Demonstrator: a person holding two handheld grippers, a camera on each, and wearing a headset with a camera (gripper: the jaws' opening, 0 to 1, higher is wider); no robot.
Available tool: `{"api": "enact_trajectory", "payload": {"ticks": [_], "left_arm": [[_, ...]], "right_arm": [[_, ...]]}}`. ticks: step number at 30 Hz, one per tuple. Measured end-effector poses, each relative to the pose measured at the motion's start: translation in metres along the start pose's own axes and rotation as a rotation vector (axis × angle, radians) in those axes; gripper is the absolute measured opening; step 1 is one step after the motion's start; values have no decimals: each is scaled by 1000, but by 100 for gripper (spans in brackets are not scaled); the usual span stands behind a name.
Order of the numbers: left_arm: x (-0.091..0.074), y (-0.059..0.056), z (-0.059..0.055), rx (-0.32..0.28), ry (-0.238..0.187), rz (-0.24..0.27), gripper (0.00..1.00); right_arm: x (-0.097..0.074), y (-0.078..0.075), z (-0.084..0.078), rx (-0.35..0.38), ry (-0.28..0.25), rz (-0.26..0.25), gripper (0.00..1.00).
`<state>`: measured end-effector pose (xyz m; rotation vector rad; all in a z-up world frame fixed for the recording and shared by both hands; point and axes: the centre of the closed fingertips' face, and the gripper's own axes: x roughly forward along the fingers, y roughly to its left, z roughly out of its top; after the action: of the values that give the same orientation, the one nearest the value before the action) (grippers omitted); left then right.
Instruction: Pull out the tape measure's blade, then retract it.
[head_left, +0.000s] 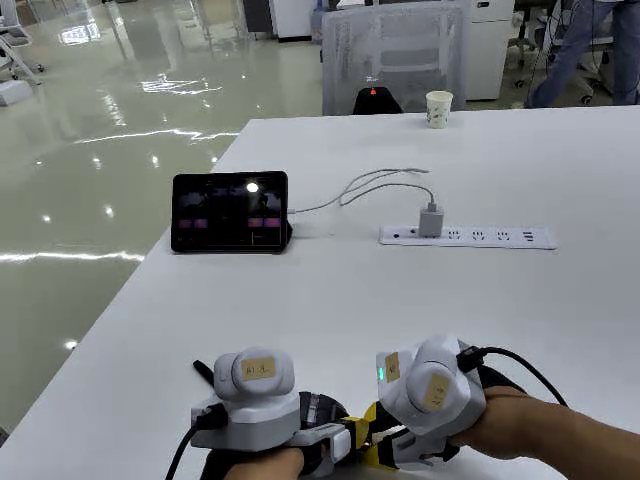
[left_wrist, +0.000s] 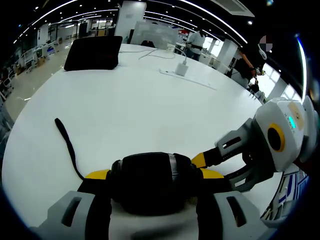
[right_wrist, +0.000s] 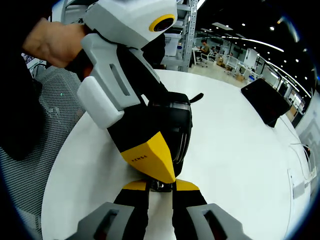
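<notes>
Left claw (left_wrist: 155, 176) clamps the tape measure (right_wrist: 176, 125) at the near edge of the tabletop (head_left: 400, 300); right claw (right_wrist: 160, 192), narrow, seems pinched on the blade tip (right_wrist: 161, 185). Draw the right claw straight away and level, holding the left firm. Tablet (head_left: 230, 211), power strip (head_left: 465, 237) and paper cup (head_left: 438, 108) sit well beyond, blocking nothing

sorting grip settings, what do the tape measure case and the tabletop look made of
Tape measure case: black, probably hard plastic or rubber-coated, going by its dull sheen and moulded ribs. Tabletop: smooth white, likely laminate; faint even sheen, no grain.
</notes>
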<state>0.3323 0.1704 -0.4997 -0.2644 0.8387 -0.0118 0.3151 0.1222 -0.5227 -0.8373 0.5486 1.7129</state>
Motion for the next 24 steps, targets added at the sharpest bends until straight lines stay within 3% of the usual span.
{"api": "enact_trajectory", "payload": {"ticks": [12, 24], "left_arm": [[-10, 1, 7, 23, -31, 0, 65], [-20, -11, 1, 96, -37, -33, 70]], "right_arm": [[-13, -1, 0, 15, 4, -38, 20], [-39, 6, -11, 72, -7, -104, 29]]}}
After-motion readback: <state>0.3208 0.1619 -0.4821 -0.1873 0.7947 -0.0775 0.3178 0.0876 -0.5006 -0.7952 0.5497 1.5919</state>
